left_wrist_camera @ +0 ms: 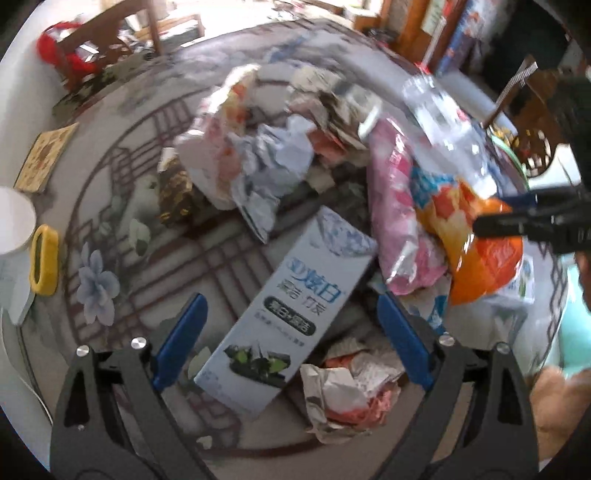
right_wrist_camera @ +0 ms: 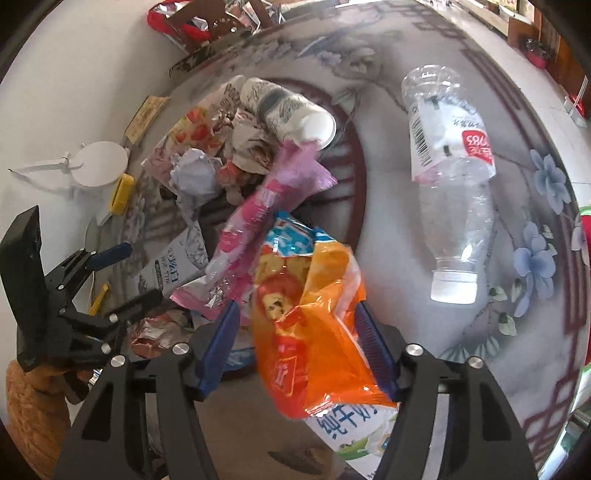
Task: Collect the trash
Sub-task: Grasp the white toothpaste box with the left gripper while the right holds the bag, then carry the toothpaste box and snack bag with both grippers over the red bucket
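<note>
A pile of trash lies on a round patterned table (left_wrist_camera: 110, 206). In the left wrist view, my left gripper (left_wrist_camera: 291, 339) is open, its blue fingers either side of a light blue toothpaste box (left_wrist_camera: 291, 306). Crumpled paper (left_wrist_camera: 347, 391) lies by its right finger. In the right wrist view, my right gripper (right_wrist_camera: 299, 343) stands around an orange snack bag (right_wrist_camera: 314, 332), with the fingers apart; whether they press it I cannot tell. The bag also shows in the left wrist view (left_wrist_camera: 476, 243). A pink wrapper (right_wrist_camera: 258, 214) and a clear plastic bottle (right_wrist_camera: 450, 177) lie beyond.
A paper cup (right_wrist_camera: 291, 110) lies on its side on crumpled wrappers (left_wrist_camera: 266, 147). A milk carton (right_wrist_camera: 351, 428) lies under the orange bag. A yellow object (left_wrist_camera: 44, 258) and a white fan base (right_wrist_camera: 98, 162) sit at the table's left edge. A chair (left_wrist_camera: 122, 33) stands behind.
</note>
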The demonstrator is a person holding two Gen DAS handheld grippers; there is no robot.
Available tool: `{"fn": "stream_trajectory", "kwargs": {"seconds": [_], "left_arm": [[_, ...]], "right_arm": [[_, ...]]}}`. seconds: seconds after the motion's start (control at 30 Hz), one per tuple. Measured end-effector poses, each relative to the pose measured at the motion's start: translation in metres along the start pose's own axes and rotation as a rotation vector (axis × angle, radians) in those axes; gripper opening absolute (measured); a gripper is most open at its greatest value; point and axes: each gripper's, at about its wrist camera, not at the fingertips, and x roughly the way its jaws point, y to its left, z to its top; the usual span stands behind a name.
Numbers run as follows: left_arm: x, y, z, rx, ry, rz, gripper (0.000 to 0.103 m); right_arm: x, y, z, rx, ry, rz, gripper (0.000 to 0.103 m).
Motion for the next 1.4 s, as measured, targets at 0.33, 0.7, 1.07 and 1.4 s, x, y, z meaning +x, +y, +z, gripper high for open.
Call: {"fn": "stream_trajectory", "kwargs": {"seconds": [0.33, 0.7, 1.07, 1.4], "left_arm": [[0.042, 0.004, 0.009, -0.010, 0.085, 0.008, 0.091], [0.043, 0.009, -0.005, -0.073, 0.068, 0.000, 0.053], [-0.022, 0.007, -0.010, -0.210, -0.109, 0.025, 0.052], [-0.091, -0.001, -0.002, -0.295, -0.310, 0.035, 0.053]], "right_arm": [[-0.004, -0.010, 0.003, 0.050, 0.012, 0.023, 0.063], [0.002, -0.022, -0.001, 0.112, 0.034, 0.031, 0.045], [-0.060, -0.007, -0.010, 0.063, -0.139, 0.067, 0.042], [-0.110, 0.016, -0.029, -0.015, -0.297, 0.013, 0.042]]}}
